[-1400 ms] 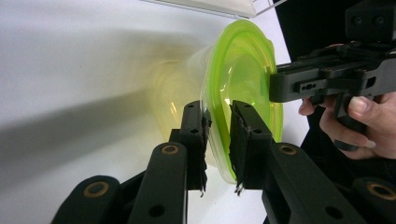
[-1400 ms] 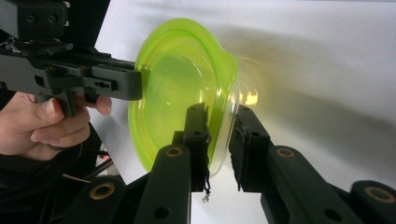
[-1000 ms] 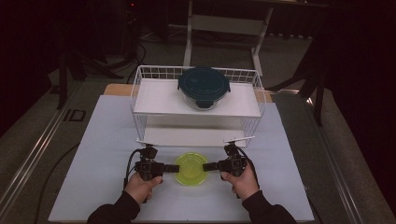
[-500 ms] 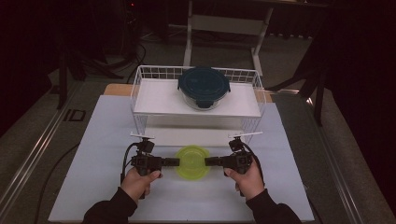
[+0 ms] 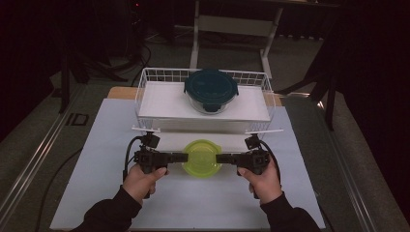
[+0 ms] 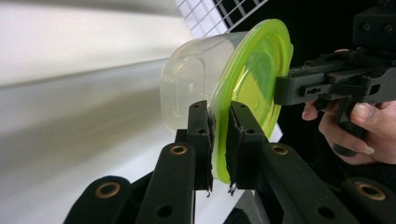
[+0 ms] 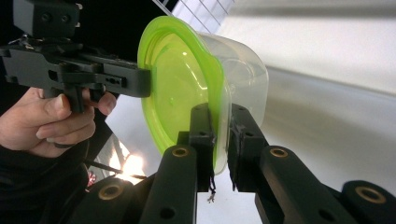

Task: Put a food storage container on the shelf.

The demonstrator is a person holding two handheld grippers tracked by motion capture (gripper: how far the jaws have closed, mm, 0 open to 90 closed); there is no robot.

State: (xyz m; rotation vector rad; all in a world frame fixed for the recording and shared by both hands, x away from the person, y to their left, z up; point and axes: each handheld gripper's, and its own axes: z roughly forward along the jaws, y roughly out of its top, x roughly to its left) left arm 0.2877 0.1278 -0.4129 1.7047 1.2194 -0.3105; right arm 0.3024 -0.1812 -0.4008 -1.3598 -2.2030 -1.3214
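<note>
A clear plastic container with a lime-green lid (image 5: 201,157) hangs between my two grippers, just in front of the wire basket. My left gripper (image 5: 183,157) is shut on the lid's rim from the left, my right gripper (image 5: 218,158) on the rim from the right. In the left gripper view the jaws pinch the green rim (image 6: 220,140), and the container's clear body (image 6: 191,88) points away from the lid. In the right gripper view the rim (image 7: 221,135) sits between the shut jaws, and the other gripper (image 7: 88,72) holds the far edge.
A white wire basket (image 5: 145,92) stands at the back of the white mat (image 5: 96,203) and holds a glass container with a dark teal lid (image 5: 211,88). Dark floor and table legs lie beyond. Both hands (image 5: 140,181) hold the grippers near the mat's front.
Both grippers have carried the green-lidded container forward, away from the person and toward the basket. Both stay shut on the rim.
</note>
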